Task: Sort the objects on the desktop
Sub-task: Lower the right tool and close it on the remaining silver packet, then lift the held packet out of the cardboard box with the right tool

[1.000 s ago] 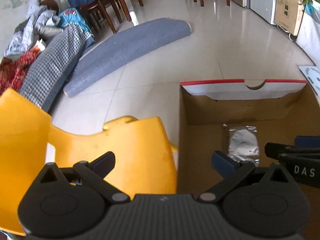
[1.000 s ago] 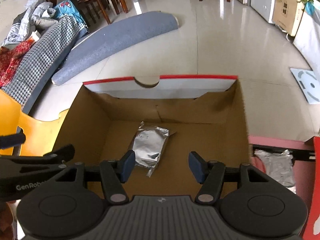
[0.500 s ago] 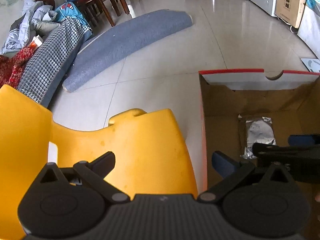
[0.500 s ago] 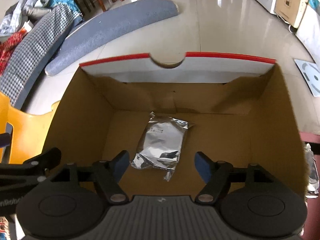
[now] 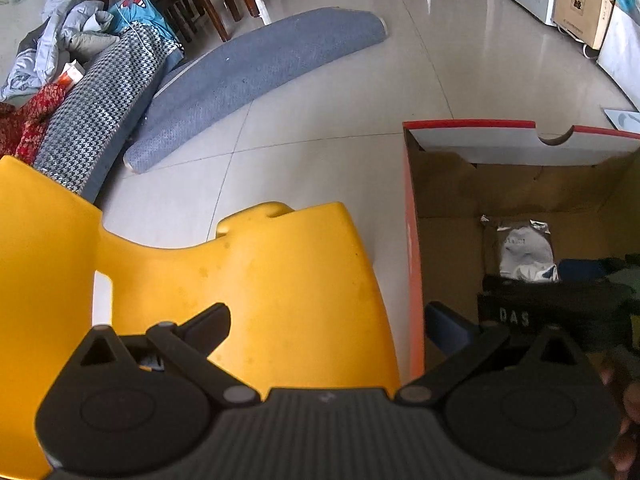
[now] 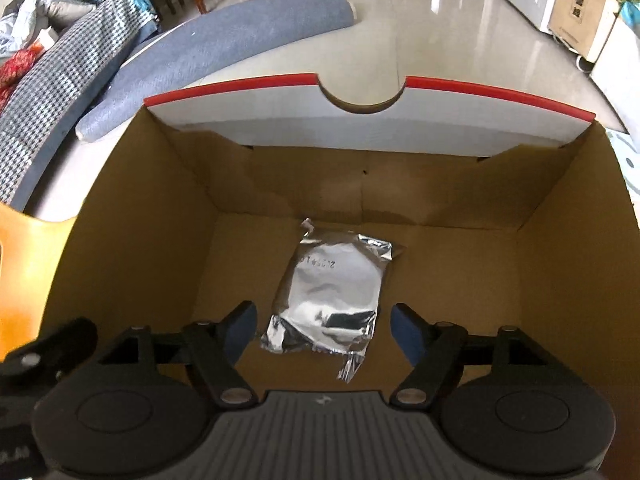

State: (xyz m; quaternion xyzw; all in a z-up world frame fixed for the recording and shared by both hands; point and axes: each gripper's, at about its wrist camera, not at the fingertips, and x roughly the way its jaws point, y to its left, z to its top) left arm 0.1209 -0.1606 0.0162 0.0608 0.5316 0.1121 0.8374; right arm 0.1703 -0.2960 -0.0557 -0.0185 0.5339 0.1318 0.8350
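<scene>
Right gripper (image 6: 320, 330): hanging spread over the silver bag (image 6: 334, 300), bag at 12 o'clock.
Left gripper (image 5: 326, 322): hanging spread over the yellow chair (image 5: 280, 292).
Box (image 6: 160, 220): holding the bag.

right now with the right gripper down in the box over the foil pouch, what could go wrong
The right gripper is open, low inside the cardboard box, straddling the near end of the foil pouch. Closing there may pinch only the crinkled edge, so the slick pouch could slip. The left gripper, open over the yellow chair, sits close beside the right one, so the two could bump at the box wall.
</scene>
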